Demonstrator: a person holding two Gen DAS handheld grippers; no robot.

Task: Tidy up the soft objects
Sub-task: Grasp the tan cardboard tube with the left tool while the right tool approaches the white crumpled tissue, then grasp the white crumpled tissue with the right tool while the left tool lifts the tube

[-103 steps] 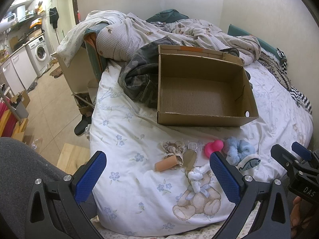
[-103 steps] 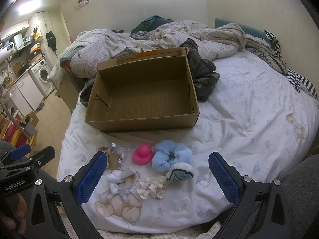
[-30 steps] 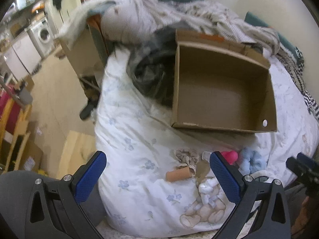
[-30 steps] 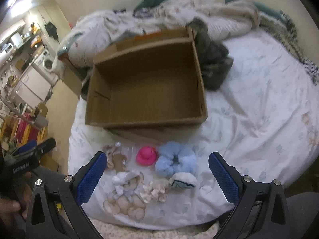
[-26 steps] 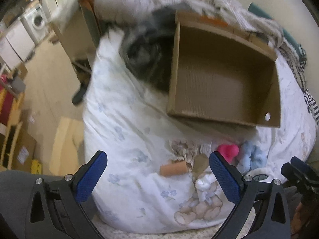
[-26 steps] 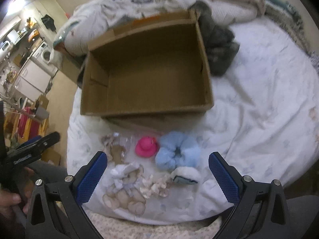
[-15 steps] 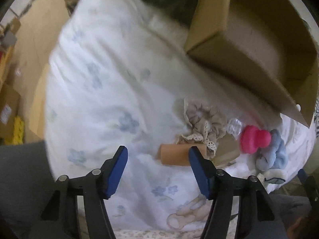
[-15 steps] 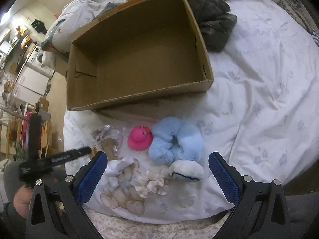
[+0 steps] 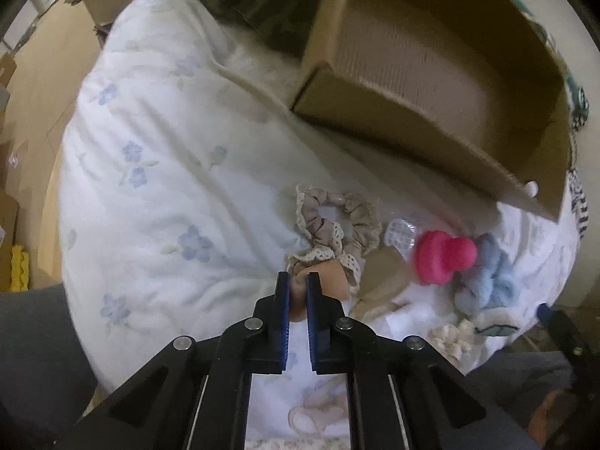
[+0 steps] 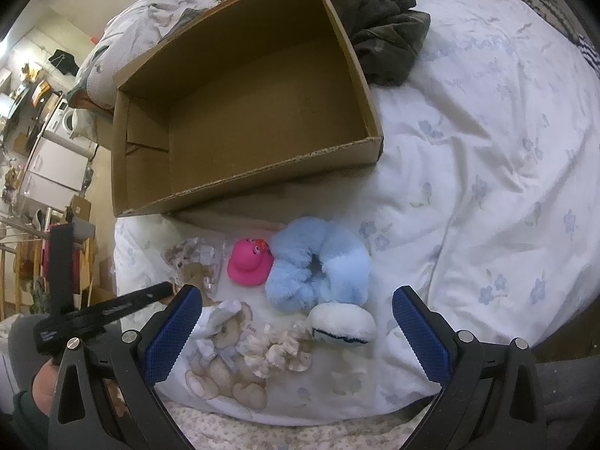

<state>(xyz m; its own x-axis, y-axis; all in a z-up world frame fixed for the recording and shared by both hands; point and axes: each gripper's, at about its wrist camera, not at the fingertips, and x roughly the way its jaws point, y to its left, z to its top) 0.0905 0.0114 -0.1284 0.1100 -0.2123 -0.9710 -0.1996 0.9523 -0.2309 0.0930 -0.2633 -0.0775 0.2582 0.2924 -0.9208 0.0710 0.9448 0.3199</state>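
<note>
My left gripper (image 9: 297, 281) is shut on a tan soft cylinder (image 9: 322, 281) lying on the bed beside a beige lace scrunchie (image 9: 337, 225). A pink rubber duck (image 9: 442, 258) (image 10: 249, 260), a fluffy blue scrunchie (image 10: 318, 262) (image 9: 483, 281), a white plush with a fish mark (image 10: 343, 324) and a cream scrunchie (image 10: 277, 350) lie in a row by the bed's front edge. My right gripper (image 10: 296, 322) is open and empty, hovering above the blue scrunchie and white plush. The open cardboard box (image 10: 243, 172) (image 9: 412, 127) stands behind them, with nothing inside.
A dark green jacket (image 10: 382, 37) lies to the right of the box, a rumpled duvet behind it. A small clear plastic packet (image 10: 198, 258) lies left of the duck. The bed edge drops to the floor on the left, with cabinets (image 10: 52, 165) beyond.
My left gripper has dropped down to the tan cylinder and closed on it. My right gripper has come lower over the blue scrunchie, staying open.
</note>
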